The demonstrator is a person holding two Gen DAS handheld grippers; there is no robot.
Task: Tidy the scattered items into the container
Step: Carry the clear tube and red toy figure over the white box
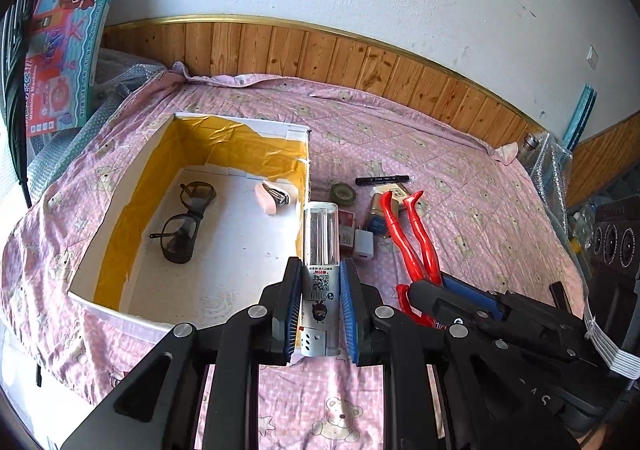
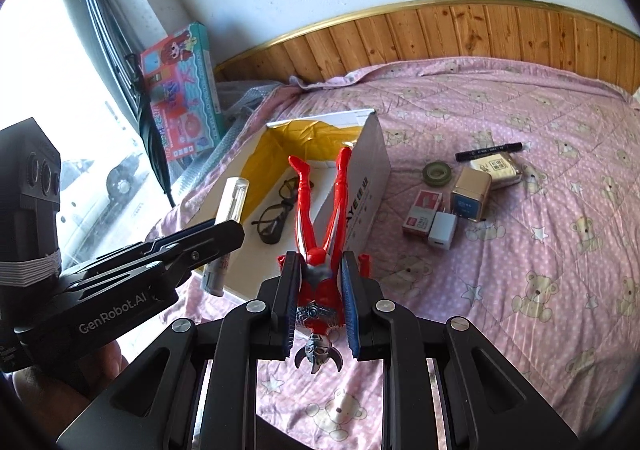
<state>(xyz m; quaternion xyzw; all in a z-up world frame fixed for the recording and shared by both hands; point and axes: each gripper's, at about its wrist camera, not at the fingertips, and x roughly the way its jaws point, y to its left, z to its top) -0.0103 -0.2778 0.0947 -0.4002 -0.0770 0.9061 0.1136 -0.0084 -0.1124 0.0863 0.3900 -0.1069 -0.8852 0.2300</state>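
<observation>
Left wrist view shows your left hand-held gripper [image 1: 320, 292] clenched on a clear plastic tube [image 1: 320, 250] with a printed label, gripped low on the labelled part, its clear end hanging over the near right corner of the cardboard box [image 1: 120, 209]. It looks light, rigid and smooth, so it may slip or swing between the pads; a hold nearer its middle would steady it.

Your right hand-held gripper [image 2: 319, 292] grasps the red toy figure [image 2: 320, 217] at the torso, head toward the camera, legs pointing at the box. Hard plastic, light, probably jointed, so the torso is the sound place to hold.

Inside the box lie two pairs of glasses [image 1: 188, 221] and a pink nail clipper [image 1: 274, 198]; the lenses are fragile, so lower your items onto bare floor of the box.

On the bed [image 2: 520, 250], right of the box, wait a marker [image 2: 490, 150], tape roll [image 2: 437, 173], white charger [image 2: 442, 230], small red box [image 2: 421, 211] and blue-labelled carton [image 2: 471, 193]. The two grippers sit close together and could collide above the box.
</observation>
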